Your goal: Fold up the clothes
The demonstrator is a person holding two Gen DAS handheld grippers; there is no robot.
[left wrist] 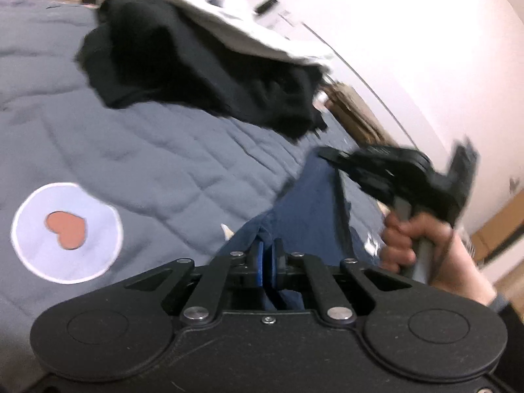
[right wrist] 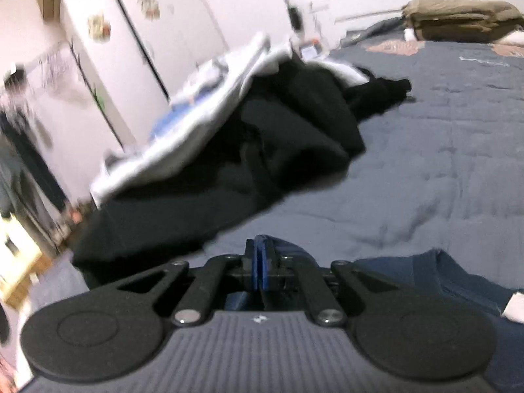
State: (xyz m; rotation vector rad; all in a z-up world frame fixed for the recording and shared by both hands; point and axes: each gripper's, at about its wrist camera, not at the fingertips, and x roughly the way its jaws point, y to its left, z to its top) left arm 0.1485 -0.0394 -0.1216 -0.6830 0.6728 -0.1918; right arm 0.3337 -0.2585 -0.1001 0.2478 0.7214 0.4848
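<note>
A navy blue garment [left wrist: 304, 203] lies on the bed between my two grippers. In the left wrist view, my left gripper [left wrist: 268, 255] is shut, its blue pads pinching a fold of the navy cloth. My right gripper [left wrist: 327, 154], held by a hand [left wrist: 406, 239], sits further right, and an edge of the garment runs up to its tip. Seen from the right wrist, my right gripper [right wrist: 261, 252] is shut with navy garment [right wrist: 442, 278] bunched around and under its fingers. Both views are blurred.
A heap of black clothes [left wrist: 196, 59] under a white garment [left wrist: 229, 16] lies farther up the grey-blue bedspread [left wrist: 131, 150], which bears a round heart patch [left wrist: 65, 229]. White wardrobe doors [right wrist: 114, 49] stand past the bed's left side. A brown bundle [right wrist: 458, 16] sits at the far end.
</note>
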